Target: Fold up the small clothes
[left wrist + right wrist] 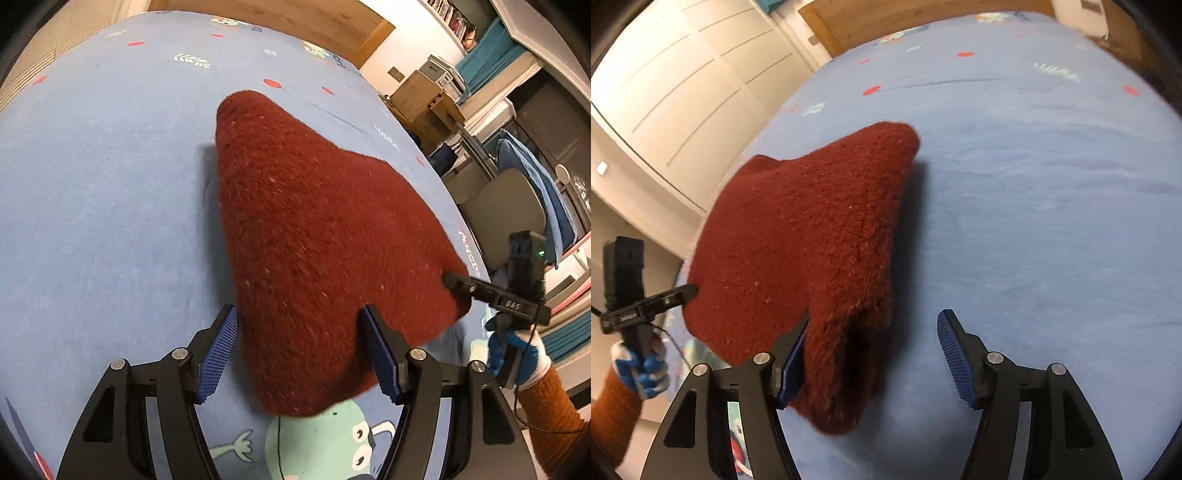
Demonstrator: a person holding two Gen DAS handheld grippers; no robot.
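On the blue bedsheet [92, 184], the red knit garment [314, 240] lies between both wide-spread grippers [301, 354] [873, 358]

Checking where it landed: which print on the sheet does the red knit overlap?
The mint-green googly-eyed creature by the open left tongs; the red knit covers its top. The red dots farther off lie bare.

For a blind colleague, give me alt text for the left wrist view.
A dark red knitted garment lies on a blue patterned bedsheet, between the open left gripper. The right gripper meets its right edge.
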